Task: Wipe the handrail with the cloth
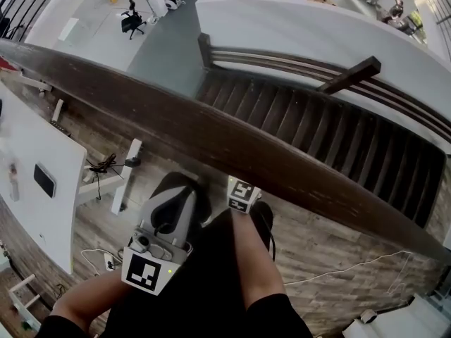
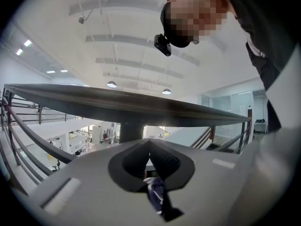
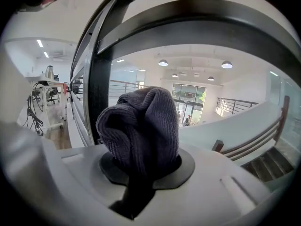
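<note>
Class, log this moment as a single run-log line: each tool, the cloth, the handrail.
left tool: shut | right tool: shut on cloth | handrail: above both tools | wiping contact: cannot tell

Left gripper (image 2: 149, 147) is sitting with its jaws pressed together, pads touching. Right gripper (image 3: 141, 166) is clamping its jaws on a bunched cloth (image 3: 141, 126). Head view: both forearms are reaching forward side by side, left forearm (image 1: 88, 301) sitting lower, right forearm (image 1: 257, 273) showing bare, grippers riding close together.
</note>
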{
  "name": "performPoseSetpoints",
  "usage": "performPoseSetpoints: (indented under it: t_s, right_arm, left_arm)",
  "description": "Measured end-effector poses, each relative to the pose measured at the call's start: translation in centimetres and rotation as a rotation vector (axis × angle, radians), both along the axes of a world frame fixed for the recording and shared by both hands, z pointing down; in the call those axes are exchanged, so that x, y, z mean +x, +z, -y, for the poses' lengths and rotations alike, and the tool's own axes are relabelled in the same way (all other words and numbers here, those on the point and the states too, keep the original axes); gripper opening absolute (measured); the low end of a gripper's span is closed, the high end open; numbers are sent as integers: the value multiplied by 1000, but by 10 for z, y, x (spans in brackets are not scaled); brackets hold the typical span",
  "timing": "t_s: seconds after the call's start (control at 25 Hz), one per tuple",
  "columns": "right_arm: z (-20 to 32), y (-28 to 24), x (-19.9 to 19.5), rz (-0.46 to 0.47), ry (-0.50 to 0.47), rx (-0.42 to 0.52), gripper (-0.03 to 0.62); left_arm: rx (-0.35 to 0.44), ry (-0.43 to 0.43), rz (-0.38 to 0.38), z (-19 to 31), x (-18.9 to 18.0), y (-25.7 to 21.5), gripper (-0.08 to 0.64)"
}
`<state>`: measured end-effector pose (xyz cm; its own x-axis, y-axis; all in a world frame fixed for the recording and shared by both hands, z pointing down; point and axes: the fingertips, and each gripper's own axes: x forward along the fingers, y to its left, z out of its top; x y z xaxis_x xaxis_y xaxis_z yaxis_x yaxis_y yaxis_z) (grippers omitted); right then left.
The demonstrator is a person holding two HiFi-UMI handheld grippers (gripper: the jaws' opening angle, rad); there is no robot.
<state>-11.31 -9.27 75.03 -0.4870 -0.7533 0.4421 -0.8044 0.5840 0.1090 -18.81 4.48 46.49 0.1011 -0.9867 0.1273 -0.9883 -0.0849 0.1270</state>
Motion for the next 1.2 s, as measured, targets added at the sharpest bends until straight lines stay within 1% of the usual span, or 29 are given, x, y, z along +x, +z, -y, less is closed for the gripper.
performPoseSetpoints:
  t_s: [0.16,0.32,0.48,0.68,0.8,1.04,1.2]
  right_arm:
    - [1,1,10,12,12,-12,67]
    - [1,3,17,14,3,-13,67]
    - [5,4,33,16,15,-27,67]
    - [10,2,56,13,47,-44,67]
    - [11,1,63,11,45,-46,67]
    - [11,-2,68,19,31,-25,67]
    - [14,0,84,21,61,-27,67]
  left_arm:
    - [3,22,6,0,7,-3,0]
    - [6,4,6,0,7,-7,0]
    - [-2,13,45,-3,15,-8,0]
    - [-8,22,11,-3,26,-14,0]
    - [-2,34,-2,0,33,-18,0]
    - [1,48,3,7,44,-18,0]
    - [-11,44,-2,6,50,-18,0]
